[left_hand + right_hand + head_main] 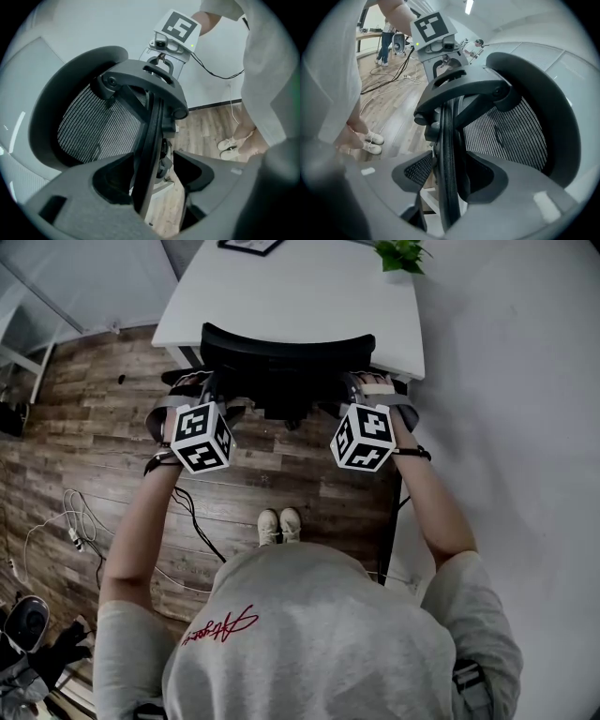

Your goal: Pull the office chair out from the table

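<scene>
Office chair (286, 348) is sitting pushed in against the white tabletop (281, 287), its seat tucked underneath and only the black backrest (281, 371) standing clear on the person's side.

The grasping step is under way, not yet the pull. The left hand-held gripper (152, 159) is straddling one side edge of the backrest: the thin frame edge is running up between its jaws, which are standing apart, with wood floor (112, 427) showing through the gap on one side. The right hand-held gripper (450, 159) is doing the same at the opposite edge. Its jaws are likewise apart, the rim lying nearer one jaw, and I judge that neither gripper is pinching yet.

The next move is calling for both pairs of jaws to close firmly on the frame, then an even backward pull with both hands so the chair is rolling straight towards the person's shoes (279, 524) rather than swivelling. Loose cables (187, 512) lying on the floor near that path could be catching a wheel.

The seat, base and castors are hiding beneath the tabletop and behind the backrest. In the head view the marker cubes are covering the jaw tips, and the potted plant (401, 254) is being cut off at the top edge.
</scene>
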Motion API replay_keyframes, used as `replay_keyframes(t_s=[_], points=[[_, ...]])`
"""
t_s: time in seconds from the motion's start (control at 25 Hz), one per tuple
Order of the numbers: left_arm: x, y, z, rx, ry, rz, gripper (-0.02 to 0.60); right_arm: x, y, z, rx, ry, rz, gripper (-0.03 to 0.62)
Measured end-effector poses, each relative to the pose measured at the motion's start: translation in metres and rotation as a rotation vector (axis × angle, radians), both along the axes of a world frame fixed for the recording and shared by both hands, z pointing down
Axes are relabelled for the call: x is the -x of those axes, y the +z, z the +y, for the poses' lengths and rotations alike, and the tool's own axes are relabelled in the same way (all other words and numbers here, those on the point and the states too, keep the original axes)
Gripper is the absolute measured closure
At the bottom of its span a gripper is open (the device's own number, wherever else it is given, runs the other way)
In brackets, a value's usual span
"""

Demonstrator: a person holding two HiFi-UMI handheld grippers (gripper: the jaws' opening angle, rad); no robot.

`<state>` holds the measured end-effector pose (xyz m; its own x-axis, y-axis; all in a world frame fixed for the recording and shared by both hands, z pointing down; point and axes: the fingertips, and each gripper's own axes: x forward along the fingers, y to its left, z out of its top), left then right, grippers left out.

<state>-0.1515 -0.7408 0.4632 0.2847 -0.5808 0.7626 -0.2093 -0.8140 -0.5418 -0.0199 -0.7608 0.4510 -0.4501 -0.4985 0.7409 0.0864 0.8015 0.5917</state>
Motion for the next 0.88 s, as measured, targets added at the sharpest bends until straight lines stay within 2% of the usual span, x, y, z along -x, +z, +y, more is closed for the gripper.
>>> replay_keyframes(t_s=[0.16,0.36,0.48,0.72,0.8,0.88], points=[[0.002,0.003,0.001,0.007,0.025,-0.058,0.351,0.002,0.009,-0.004,-0.016,-0.008,0.06,0.36],[0.002,0.004,-0.002,0.028,0.023,-0.07,0.37,0.006,0.018,-0.008,-0.029,-0.001,0.083,0.357],[0.001,0.011,-0.007,0.046,0.038,-0.11,0.388,0.007,0.017,-0.011,-0.04,-0.002,0.077,0.391],[-0.004,0.023,-0.013,0.055,0.057,-0.14,0.402,0.006,0.02,-0.008,-0.042,-0.012,0.087,0.378],[-0.003,0.023,-0.015,0.039,0.057,-0.144,0.413,0.006,0.02,-0.006,-0.045,-0.018,0.095,0.408],[-0.003,0.022,-0.016,0.029,0.056,-0.128,0.431,0.007,0.022,-0.005,-0.045,-0.025,0.101,0.407]])
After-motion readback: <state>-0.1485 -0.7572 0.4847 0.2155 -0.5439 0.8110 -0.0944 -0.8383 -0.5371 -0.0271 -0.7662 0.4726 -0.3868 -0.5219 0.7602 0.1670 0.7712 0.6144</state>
